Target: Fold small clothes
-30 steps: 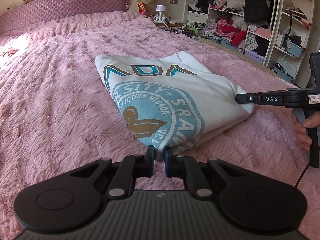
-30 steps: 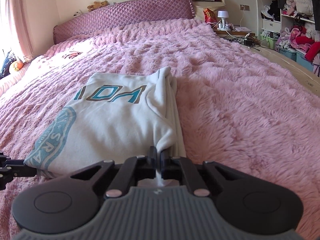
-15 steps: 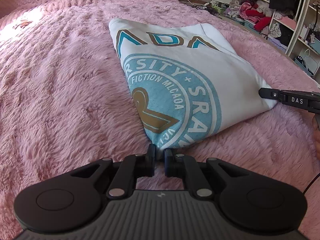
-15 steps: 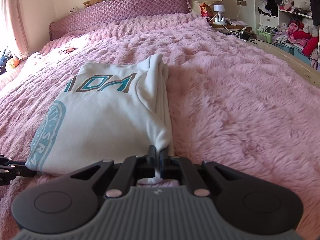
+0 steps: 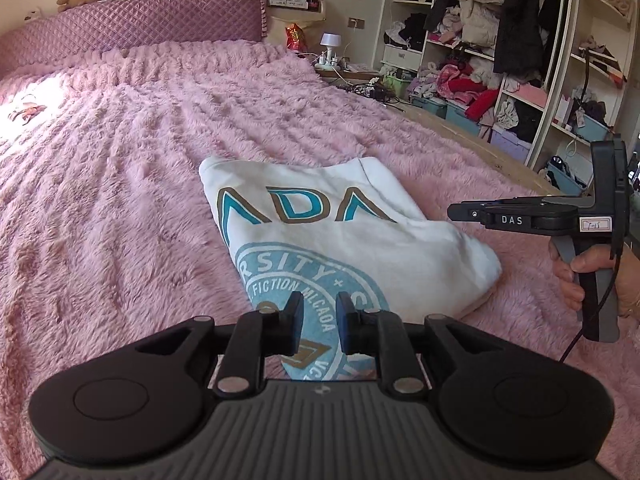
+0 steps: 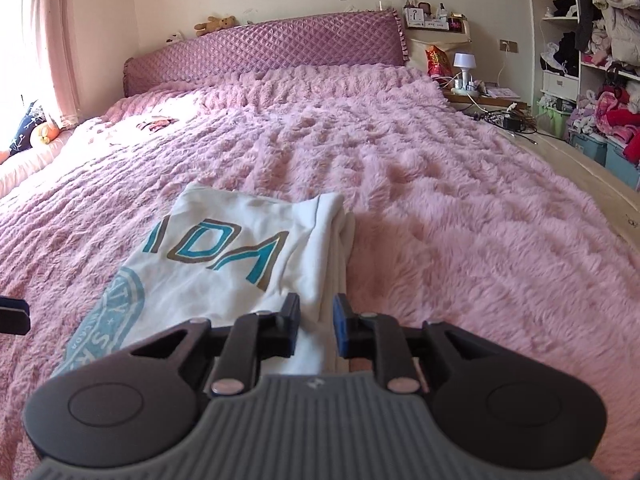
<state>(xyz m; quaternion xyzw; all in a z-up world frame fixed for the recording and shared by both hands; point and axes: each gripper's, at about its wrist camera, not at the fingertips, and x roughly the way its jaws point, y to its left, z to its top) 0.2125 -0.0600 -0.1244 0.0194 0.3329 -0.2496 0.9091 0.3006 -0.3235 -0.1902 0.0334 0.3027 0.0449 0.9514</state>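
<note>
Left wrist view: we noted a fluffy pink bedspread, cluttered white wardrobe shelves at right. The folded white printed sweatshirt lay flat, long axis toward the quilted purple headboard. Left gripper was opening, empty, above it.

Right wrist view: right gripper was opening, clamping nothing, over the sweatshirt's near edge.

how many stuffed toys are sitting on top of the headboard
1 clearly: a brown teddy bear near the left end of the quilted purple headboard. A pale object beside it is too unclear; others may be hidden.
</note>
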